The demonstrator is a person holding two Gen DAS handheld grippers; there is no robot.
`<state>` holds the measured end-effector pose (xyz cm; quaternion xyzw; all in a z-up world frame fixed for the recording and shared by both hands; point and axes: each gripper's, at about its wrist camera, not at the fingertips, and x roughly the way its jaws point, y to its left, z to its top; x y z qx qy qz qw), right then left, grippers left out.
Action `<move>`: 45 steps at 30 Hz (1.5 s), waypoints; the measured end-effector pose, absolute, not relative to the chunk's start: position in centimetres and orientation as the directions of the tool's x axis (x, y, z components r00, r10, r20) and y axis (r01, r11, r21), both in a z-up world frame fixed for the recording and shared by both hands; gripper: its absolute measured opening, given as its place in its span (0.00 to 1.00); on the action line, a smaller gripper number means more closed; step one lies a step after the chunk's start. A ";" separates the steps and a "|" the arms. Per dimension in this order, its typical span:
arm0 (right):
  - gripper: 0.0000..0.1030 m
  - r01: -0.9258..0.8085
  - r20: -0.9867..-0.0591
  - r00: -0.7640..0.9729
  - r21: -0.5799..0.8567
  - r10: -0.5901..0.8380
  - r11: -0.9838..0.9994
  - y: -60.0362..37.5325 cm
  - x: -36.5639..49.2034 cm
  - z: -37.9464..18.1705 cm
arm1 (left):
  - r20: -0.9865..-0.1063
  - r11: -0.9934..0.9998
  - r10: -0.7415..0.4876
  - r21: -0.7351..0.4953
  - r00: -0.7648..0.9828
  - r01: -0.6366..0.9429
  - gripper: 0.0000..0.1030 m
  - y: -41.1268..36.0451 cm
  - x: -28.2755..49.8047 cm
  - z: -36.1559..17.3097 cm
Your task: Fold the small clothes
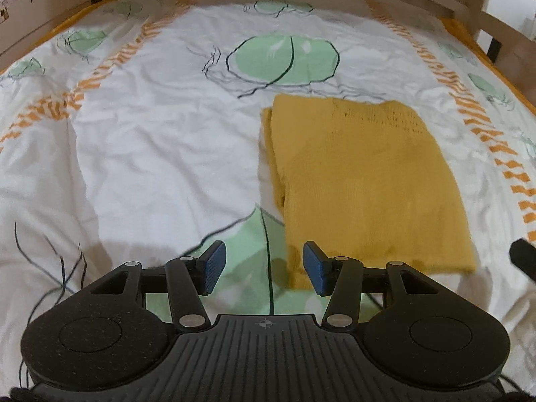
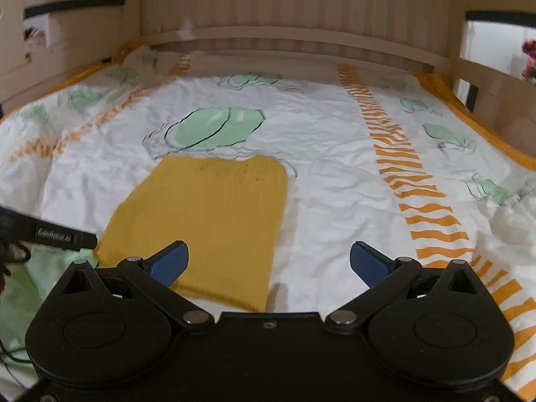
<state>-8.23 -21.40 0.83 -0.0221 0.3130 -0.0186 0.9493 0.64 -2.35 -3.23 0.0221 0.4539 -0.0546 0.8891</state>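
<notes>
A mustard-yellow knit garment lies folded into a flat rectangle on the bed, its layered edge showing on the left side. In the left wrist view my left gripper hovers open above the garment's near left corner, nothing between its blue pads. In the right wrist view the same yellow garment lies ahead and to the left. My right gripper is wide open above the sheet at the garment's near right edge, holding nothing. The tip of the left gripper shows at the left edge there.
The bed is covered by a white sheet printed with green leaves and orange stripes. A wooden bed rail runs along the far side and a side rail on the right. A dark cable lies on the near left.
</notes>
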 end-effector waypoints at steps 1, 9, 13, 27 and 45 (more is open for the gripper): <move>0.99 0.001 -0.598 0.801 -0.048 -0.029 0.999 -21.2 -8.3 0.7 | -0.812 0.993 -0.079 -0.014 0.578 0.117 0.48 -2.3 0.4 -3.3; 0.99 -0.017 -0.670 0.739 0.089 0.072 0.996 -21.4 -8.2 -1.2 | -0.824 0.994 -0.074 -0.012 0.562 0.113 0.48 -2.0 -0.9 -3.9; 0.99 0.039 -0.683 0.728 0.122 0.056 0.992 -21.9 -8.3 -1.6 | -0.823 0.994 -0.067 -0.004 0.563 0.113 0.48 -1.8 -1.2 -3.8; 0.99 0.108 -0.683 0.730 0.155 0.027 0.982 -23.2 -8.7 -1.6 | -0.829 0.991 -0.072 0.002 0.555 0.132 0.48 -2.0 -2.1 -3.8; 0.99 0.086 -0.681 0.732 0.127 0.024 0.988 -22.6 -8.5 -1.4 | -0.831 0.992 -0.073 -0.001 0.551 0.130 0.48 -1.9 -2.7 -3.5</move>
